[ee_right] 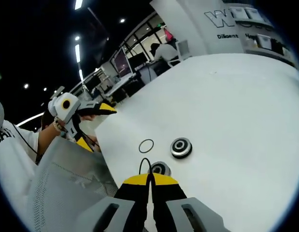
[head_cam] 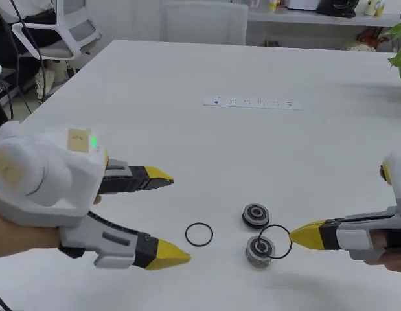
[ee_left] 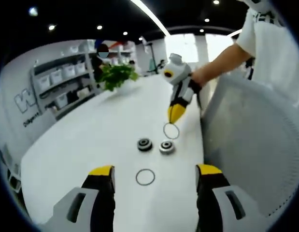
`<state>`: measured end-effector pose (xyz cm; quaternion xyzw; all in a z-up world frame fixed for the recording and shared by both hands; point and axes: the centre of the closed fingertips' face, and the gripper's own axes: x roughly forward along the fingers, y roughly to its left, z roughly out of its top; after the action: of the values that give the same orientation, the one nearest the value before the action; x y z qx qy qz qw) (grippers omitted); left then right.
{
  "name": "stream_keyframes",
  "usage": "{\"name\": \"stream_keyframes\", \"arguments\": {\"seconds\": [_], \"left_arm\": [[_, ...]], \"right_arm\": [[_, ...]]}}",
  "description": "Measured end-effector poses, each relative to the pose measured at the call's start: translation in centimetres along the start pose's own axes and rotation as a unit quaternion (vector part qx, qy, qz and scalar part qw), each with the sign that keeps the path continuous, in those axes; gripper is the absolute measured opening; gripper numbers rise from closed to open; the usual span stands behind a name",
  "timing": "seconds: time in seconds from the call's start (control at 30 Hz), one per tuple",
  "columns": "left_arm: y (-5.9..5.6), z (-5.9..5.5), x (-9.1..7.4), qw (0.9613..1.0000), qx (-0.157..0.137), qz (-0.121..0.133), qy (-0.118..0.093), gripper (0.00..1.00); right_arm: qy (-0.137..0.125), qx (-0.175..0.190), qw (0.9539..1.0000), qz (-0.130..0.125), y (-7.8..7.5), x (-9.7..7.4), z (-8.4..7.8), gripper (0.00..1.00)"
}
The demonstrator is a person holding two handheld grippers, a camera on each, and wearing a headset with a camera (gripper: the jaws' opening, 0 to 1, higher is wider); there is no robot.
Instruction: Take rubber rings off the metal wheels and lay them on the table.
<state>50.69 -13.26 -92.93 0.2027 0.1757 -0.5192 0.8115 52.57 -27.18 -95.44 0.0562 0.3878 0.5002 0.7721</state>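
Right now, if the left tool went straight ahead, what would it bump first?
Probably the loose black ring lying on the table, straight ahead of the open left tool. The two metal wheels sit beyond it. The tool's height is unclear, so it might pass over.

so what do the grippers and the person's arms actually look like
The left gripper and right gripper match: grey jaws with black sections ending in pointed yellow tips. The left one's bulky white housing carries a tan label and a lit green light. The person wears a white short-sleeved shirt.
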Motion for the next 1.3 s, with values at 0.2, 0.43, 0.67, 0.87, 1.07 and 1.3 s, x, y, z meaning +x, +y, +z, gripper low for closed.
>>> {"name": "stream_keyframes", "arguments": {"seconds": [0.2, 0.43, 0.67, 0.87, 1.07, 1.3], "left_arm": [[0.0, -0.2, -1.1, 0.9975, -0.055, 0.029, -0.032, 0.7], [-0.5, -0.7, -1.3, 0.9944, -0.086, 0.046, -0.041, 0.72], [-0.6, -1.6, -1.8, 0.9929, -0.102, 0.053, -0.029, 0.73], [-1.0, -2.2, -2.0, 0.9916, -0.113, 0.057, -0.024, 0.74], [-0.7, -2.4, -2.5, 0.9901, -0.121, 0.066, -0.026, 0.74], [-0.3, -2.4, -2.9, 0.9886, -0.127, 0.076, -0.031, 0.74]], "right_arm": [[-0.011, -0.009, 0.9999, -0.001, 0.6, -1.0, 1.3, 0.0], [-0.01, -0.013, 0.9999, 0.005, 0.7, -0.9, 2.2, 0.0], [-0.03, -0.023, 0.999, 0.024, 1.6, 0.9, 4.8, 0.0], [-0.031, -0.037, 0.9981, 0.04, 2.6, 3.2, 6.1, 0.0], [-0.016, -0.04, 0.9978, 0.051, 3.2, 5.8, 6.1, 0.0], [0.012, -0.034, 0.9984, 0.044, 2.6, 8.1, 4.9, 0.0]]}}
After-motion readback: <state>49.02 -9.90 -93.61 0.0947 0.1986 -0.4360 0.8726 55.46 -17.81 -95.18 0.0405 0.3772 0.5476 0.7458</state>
